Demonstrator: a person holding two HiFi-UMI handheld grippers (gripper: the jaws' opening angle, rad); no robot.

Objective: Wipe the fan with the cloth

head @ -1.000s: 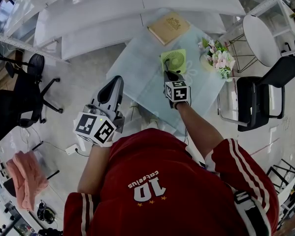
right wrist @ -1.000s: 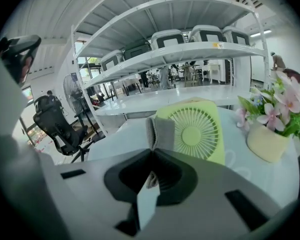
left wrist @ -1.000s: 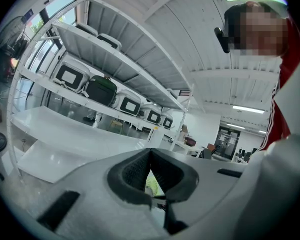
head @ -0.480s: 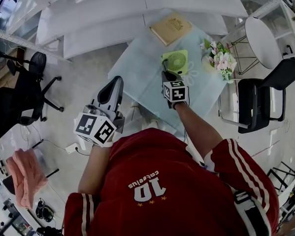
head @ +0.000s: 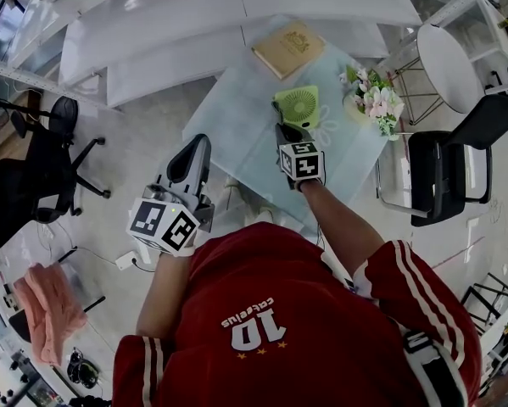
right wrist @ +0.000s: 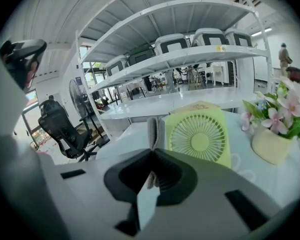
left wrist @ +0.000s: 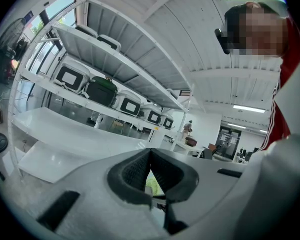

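Note:
The small green fan (head: 298, 106) stands upright on the pale glass table (head: 237, 125); in the right gripper view the fan (right wrist: 199, 136) faces me at close range. My right gripper (head: 286, 132) is just in front of it, shut on a folded grey cloth (right wrist: 153, 131) that sticks up from the jaws, left of the fan's grille. My left gripper (head: 196, 147) hangs off the table's near left edge, shut with nothing in it. In the left gripper view its pads (left wrist: 134, 171) meet, and a sliver of the fan (left wrist: 151, 185) shows below them.
A tan book (head: 289, 47) lies at the table's far side. A pot of pink flowers (head: 374, 100) stands right of the fan. A black chair (head: 444, 176) is at the right, an office chair (head: 33, 176) at the left. A pink towel (head: 48, 312) hangs lower left.
The right gripper with the cloth has edged slightly left in front of the fan. The left gripper and the fan stay where they were.

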